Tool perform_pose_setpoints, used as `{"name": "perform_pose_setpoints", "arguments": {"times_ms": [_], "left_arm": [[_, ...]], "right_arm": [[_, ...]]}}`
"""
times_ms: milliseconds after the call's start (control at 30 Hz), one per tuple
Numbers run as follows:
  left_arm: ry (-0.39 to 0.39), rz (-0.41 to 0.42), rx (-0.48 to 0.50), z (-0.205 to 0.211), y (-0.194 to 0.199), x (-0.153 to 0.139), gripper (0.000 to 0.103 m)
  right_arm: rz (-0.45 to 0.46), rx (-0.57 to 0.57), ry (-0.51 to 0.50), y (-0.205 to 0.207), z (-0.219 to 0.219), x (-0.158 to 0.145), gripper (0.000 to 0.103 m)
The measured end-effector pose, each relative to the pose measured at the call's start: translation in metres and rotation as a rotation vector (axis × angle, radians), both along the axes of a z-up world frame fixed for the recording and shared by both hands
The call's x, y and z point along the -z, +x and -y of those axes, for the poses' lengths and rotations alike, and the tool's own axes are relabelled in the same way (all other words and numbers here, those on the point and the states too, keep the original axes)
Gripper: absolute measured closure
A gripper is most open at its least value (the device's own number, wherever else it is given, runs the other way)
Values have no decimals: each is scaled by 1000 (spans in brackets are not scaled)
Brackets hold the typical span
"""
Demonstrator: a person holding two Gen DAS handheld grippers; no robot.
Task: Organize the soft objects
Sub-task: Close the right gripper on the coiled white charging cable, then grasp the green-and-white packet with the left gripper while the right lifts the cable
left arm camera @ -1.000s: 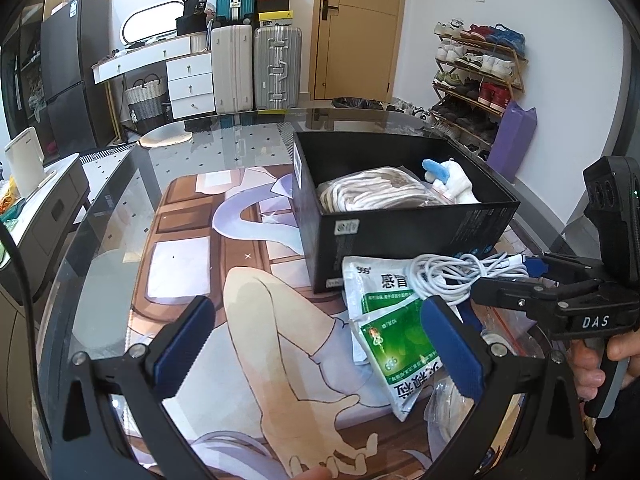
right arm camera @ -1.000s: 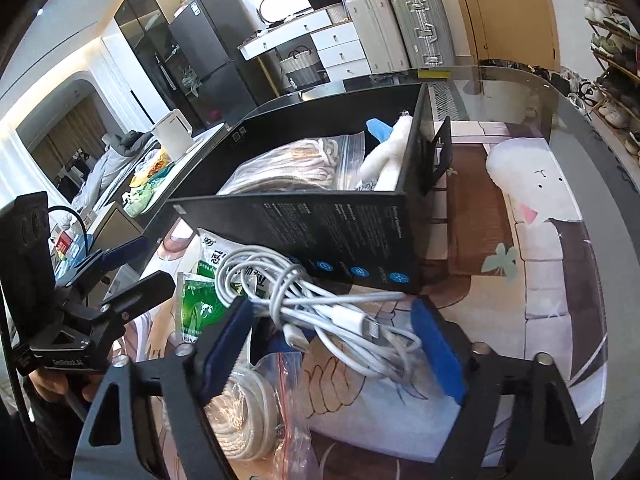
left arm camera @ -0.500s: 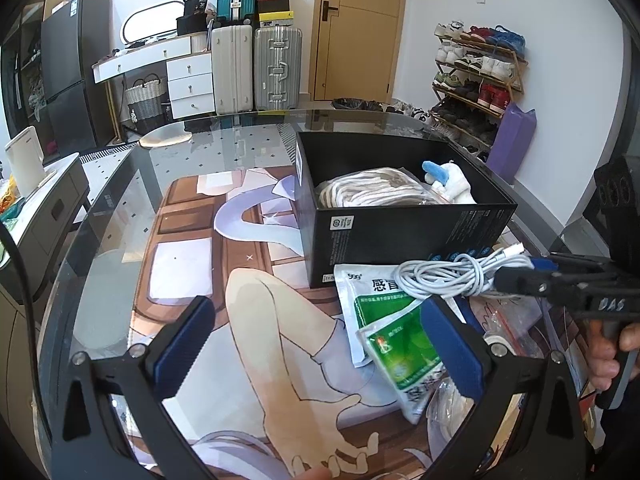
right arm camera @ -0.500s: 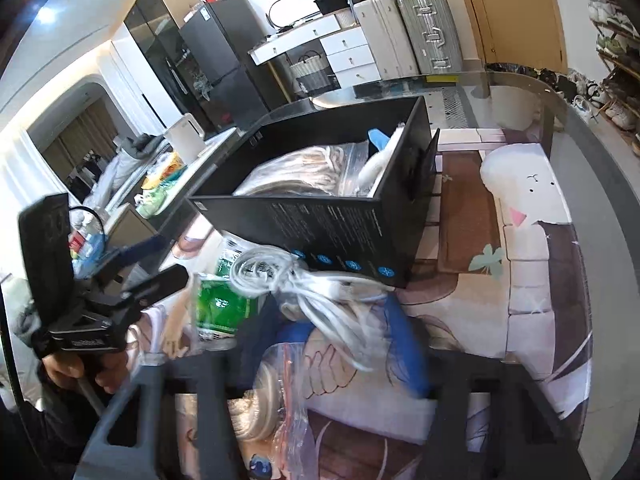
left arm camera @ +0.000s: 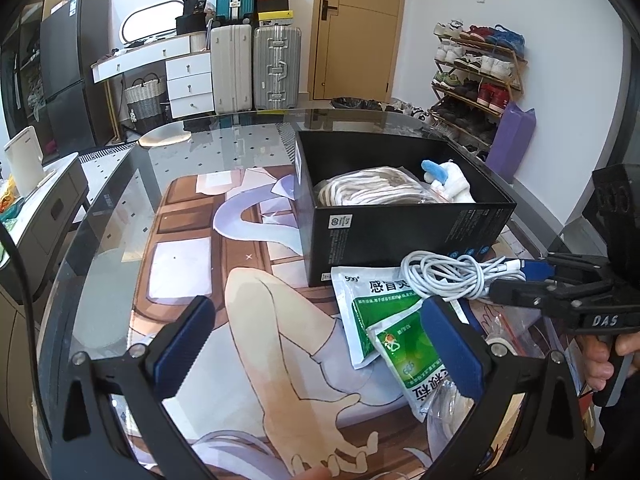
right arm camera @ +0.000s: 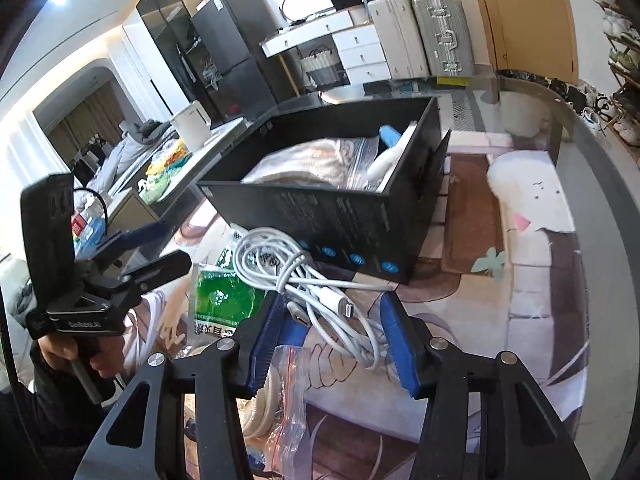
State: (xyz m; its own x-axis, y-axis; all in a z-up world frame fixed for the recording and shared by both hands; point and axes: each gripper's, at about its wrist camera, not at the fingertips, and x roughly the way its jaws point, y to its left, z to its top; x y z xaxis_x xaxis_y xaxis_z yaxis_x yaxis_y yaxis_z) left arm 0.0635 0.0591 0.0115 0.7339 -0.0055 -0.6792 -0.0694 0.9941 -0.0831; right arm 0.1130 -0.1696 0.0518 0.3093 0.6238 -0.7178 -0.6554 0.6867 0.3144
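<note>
The coiled white cable sits between the blue pads of the right gripper, its loops spilling forward toward the black box and its plug end hanging across the gap; the jaws are opening, and whether the pads bear on the cord cannot be told. From the left wrist view the bundle hangs just in front of the box's near wall, over the green-and-white sachets on the glass table. The left gripper stands wide apart with nothing between its pads, above bare printed mat. Inside the box lie a bagged rope and a white-and-blue plush toy, leaving little free room. A clear zip bag lies under the right gripper. The table's left side is open.
</note>
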Motion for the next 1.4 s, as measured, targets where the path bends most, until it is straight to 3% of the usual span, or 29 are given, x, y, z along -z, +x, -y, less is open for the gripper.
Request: {"name": "perform_pose_setpoints", "arguments": {"times_ms": [300,567,767,867,1000,1233,1400], "left_arm": [[3,-2,1,0,0,-1,0],[5,-2,2,-1,-1,-1,0],[7,-4,2,-2,0,-1,0],[7,-3,4,-2,0,-1,0],[9,-6,9,-1,0,2,0],[12,-8,19,2,0,2,0],[14,-9,20,2,0,2,0]], "right_arm": [[69,-15,-101,-4,-29,8,28],[44,31,-83,2,-30,8,27],[54,-14,-70,-4,-34,5,42],[38,-57,-47,-9,-33,0,59],[59,-75,-54,-13,-28,-6,75],[60,-92,-55,-12,-25,-6,76],[73,-62,-71,-9,-31,2,64]]}}
